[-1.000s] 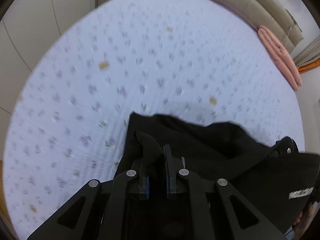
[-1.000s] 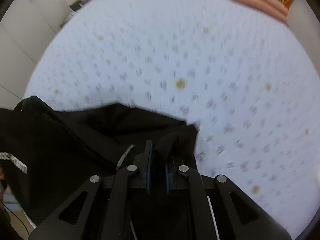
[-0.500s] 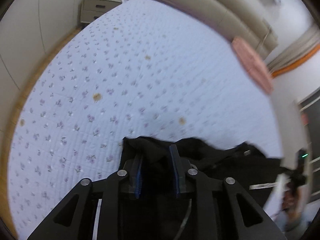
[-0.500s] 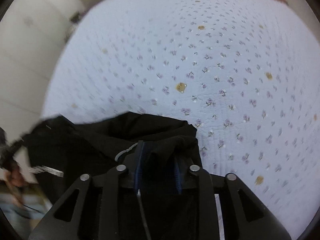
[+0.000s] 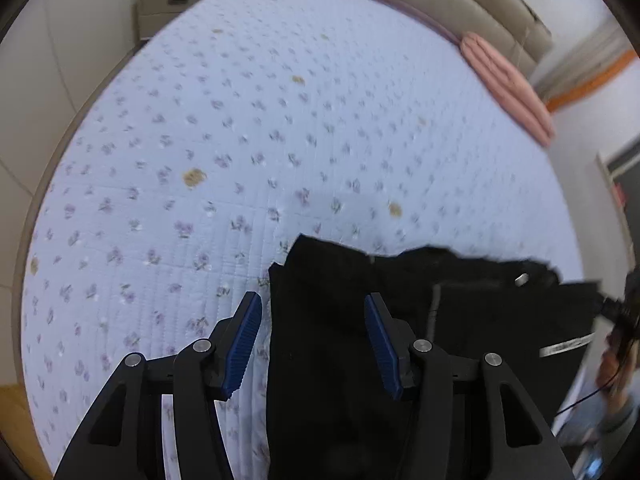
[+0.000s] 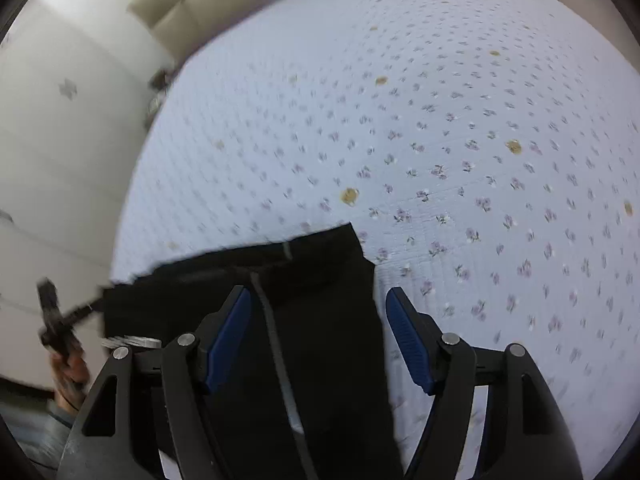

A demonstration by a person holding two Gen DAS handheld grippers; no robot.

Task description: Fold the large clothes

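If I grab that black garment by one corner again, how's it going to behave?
The black garment will probably flop and drape: its edge lies rumpled on the quilted bedspread. It looks fairly thick, so likely weighty. Its drawstring may dangle.

Right gripper (image 6: 318,336) jaws opening, black garment (image 6: 320,320) between them on floral bedspread (image 6: 440,140)

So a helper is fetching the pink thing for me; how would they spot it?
Start at the bed with the pale flowered quilt. Go to its far edge, by the beige headboard. The pink folded blanket lies there, the only pink thing, far from the black garment at the near edge.
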